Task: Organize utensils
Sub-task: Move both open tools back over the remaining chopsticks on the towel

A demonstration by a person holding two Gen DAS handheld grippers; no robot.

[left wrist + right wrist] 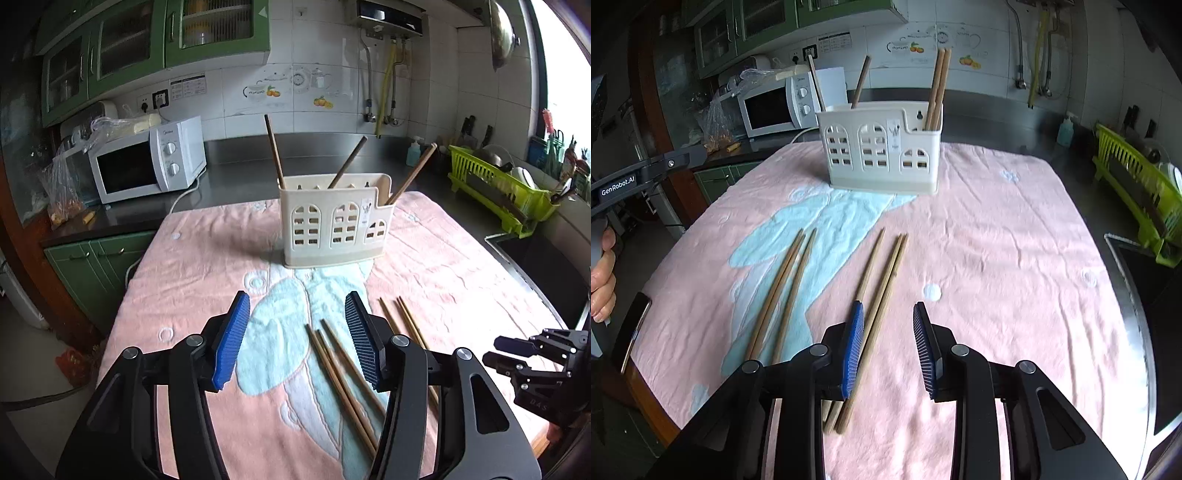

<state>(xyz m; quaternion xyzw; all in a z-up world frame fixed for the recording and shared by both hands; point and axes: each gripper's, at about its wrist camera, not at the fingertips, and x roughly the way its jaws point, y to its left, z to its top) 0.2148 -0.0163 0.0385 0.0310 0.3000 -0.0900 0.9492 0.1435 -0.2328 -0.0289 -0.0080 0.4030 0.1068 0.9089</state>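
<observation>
A: Quick status. Where are the chopsticks rel. to the holder [881, 149]?

B: Two lots. Some already stand inside it: two dark ones [816, 83] lean out of the left and mid slots, a pale pair [940, 86] sits in the low right-hand slot. The rest lie flat on the towel [997, 240], on the near side of the holder, well apart from it: one group of three [786, 291] to the near-left, another three [882, 291] just right of those.

A: Why flat and fanned like that?

B: Prob. so each stick can be pinched singly. They run roughly toward the holder, so the lift-and-drop should need little turning, I'd say.

A: Grippers?

B: Left gripper [297, 338]: jaws about half apart, nothing between them, only bare towel. It hangs near-left of the holder, the near-left sticks just beside its right pad [364, 347].

A: And the right?

B: Right gripper [888, 349]: jaws part open, narrower gap, gripping nothing. One loose stick passes under its left pad [854, 347]; the pads aren't pressing it.

A: So next?

B: Likely each gripper takes a stick from its own group. Risk: neighbours lie touching, so a pinch may catch two.
</observation>
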